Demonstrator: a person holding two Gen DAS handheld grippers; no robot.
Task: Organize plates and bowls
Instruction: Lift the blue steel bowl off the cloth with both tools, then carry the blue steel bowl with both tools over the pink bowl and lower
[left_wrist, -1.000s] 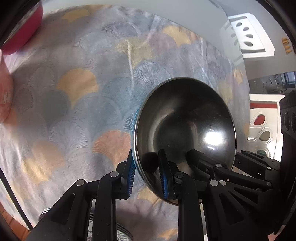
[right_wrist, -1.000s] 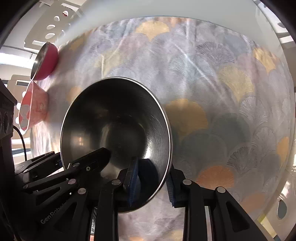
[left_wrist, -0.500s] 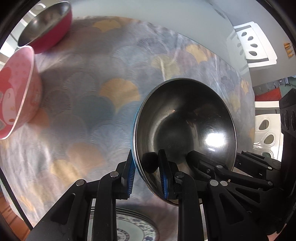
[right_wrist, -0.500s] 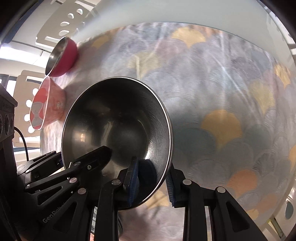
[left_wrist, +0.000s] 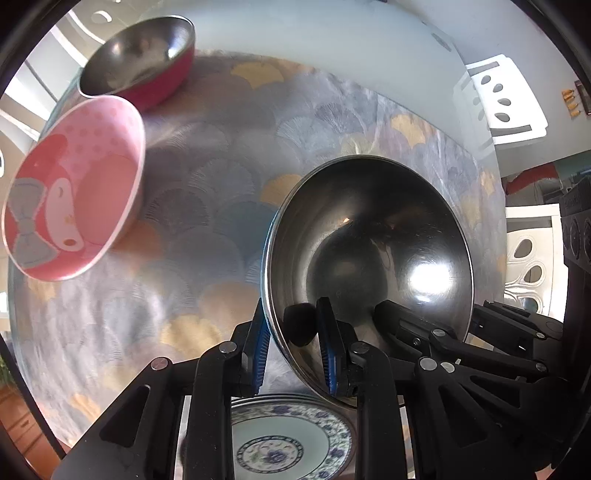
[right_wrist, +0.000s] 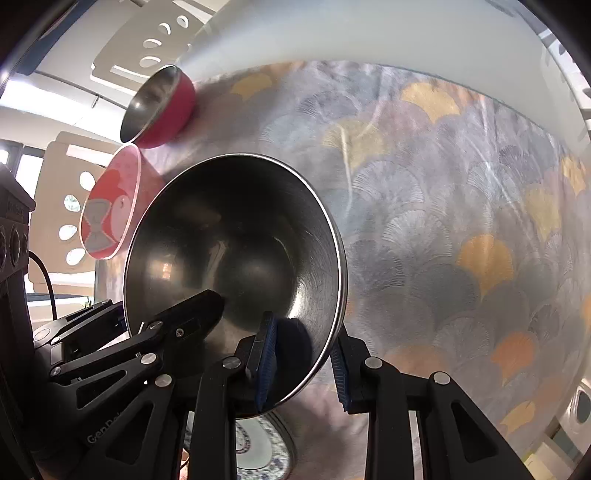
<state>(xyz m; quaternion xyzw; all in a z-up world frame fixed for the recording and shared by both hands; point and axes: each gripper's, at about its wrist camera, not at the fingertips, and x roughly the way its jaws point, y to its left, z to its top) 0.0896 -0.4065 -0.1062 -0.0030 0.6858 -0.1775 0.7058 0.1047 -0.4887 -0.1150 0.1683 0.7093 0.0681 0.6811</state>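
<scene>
A large steel bowl (left_wrist: 369, 236) (right_wrist: 229, 236) hangs tilted above the tablecloth, held by both grippers at once. My left gripper (left_wrist: 291, 321) is shut on its left rim, one blue pad inside and one outside. My right gripper (right_wrist: 304, 332) is shut on the opposite rim in the same way. Each gripper also shows at the far rim in the other's view. A pink cartoon bowl (left_wrist: 74, 192) (right_wrist: 110, 206) sits on the table at the left. Behind it stands a red bowl with a steel inside (left_wrist: 140, 55) (right_wrist: 159, 107). A blue-and-white plate (left_wrist: 288, 439) (right_wrist: 258, 446) lies under the grippers.
A fan-patterned tablecloth (left_wrist: 221, 184) (right_wrist: 443, 221) covers the round table. White chairs with cut-out backs (left_wrist: 498, 103) (right_wrist: 147, 40) stand beyond the table's far edge. A wooden cabinet shows at the lower left of the left wrist view.
Both grippers have carried the steel bowl towards the pink and red bowls, which now look larger and nearer. The blue-and-white plate has come into view below. Both grips are unchanged.
</scene>
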